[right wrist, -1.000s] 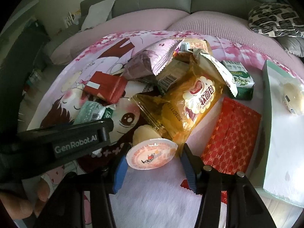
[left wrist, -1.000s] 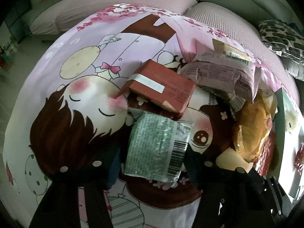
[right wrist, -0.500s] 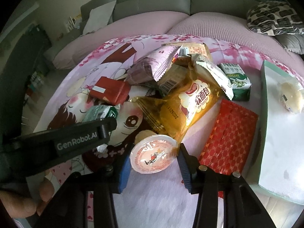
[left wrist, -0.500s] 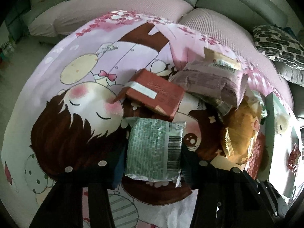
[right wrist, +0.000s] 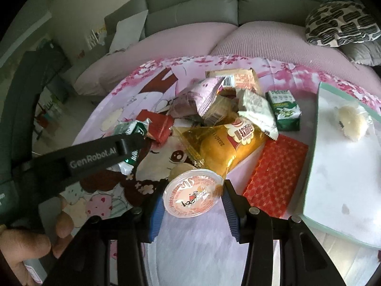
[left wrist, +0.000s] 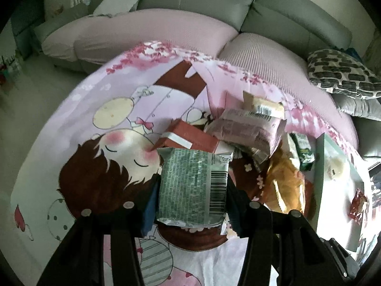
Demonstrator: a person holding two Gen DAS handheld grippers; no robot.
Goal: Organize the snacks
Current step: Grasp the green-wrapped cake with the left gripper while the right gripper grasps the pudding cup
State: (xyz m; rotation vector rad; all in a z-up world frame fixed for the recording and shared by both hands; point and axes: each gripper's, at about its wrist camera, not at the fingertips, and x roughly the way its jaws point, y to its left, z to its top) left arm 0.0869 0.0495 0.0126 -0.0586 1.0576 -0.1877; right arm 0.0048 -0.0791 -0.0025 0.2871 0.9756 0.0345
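Left wrist view: left gripper [left wrist: 190,195] clamped on a green snack packet [left wrist: 193,186], pads pressing both sides, barcode toward the right finger. Under it a pink cartoon-print cloth [left wrist: 114,124] covers the surface. Just ahead of the packet a red box [left wrist: 190,138]; ahead-right a heap with a purple wrapper [left wrist: 247,131] and a yellow bread bag [left wrist: 283,186]. Far right a pale green tray [left wrist: 320,166]. Beyond the cloth a pink cushioned seat [left wrist: 154,31], grey sofa back [left wrist: 202,0], patterned pillow [left wrist: 343,74] at upper right.

Right wrist view: right gripper [right wrist: 193,200] closed on a round jelly cup [right wrist: 193,195], foil lid facing camera. The yellow bread bag [right wrist: 226,143] sits just ahead, touching the cup's far edge; a red patterned packet [right wrist: 276,174] ahead-right; a green carton [right wrist: 285,109] farther ahead. The tray [right wrist: 314,147] on the right holds a pale wrapped bun [right wrist: 350,121]. Left gripper body [right wrist: 95,157] crosses on the left, the person's fingers [right wrist: 26,247] at bottom-left. Same sofa [right wrist: 190,7] and pillow [right wrist: 340,23] behind.
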